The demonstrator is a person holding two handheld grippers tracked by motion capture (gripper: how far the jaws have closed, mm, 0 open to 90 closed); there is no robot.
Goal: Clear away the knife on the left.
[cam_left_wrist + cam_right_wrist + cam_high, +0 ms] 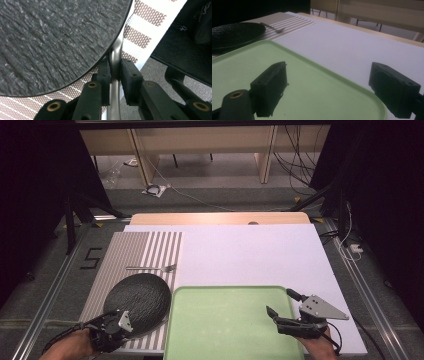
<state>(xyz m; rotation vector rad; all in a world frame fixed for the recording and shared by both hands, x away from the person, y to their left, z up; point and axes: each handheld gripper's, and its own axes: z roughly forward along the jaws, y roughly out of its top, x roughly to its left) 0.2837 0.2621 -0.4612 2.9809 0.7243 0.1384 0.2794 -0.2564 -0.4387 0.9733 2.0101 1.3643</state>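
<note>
The left tool (115,75) is clenched on a slim grey metal utensil handle (115,60); both pads press its sides. The handle lies on the brown-and-white striped placemat (140,37), at the near rim of the round black textured plate (55,37), and its far end runs under that rim. The right tool (329,87) is released, jaws wide apart, grasping nothing, hovering over the near right corner of the light green plastic tray (317,82). A metal fork (152,268) lies on the placemat beyond the plate. The tray rests on the white counter (250,255).
</note>
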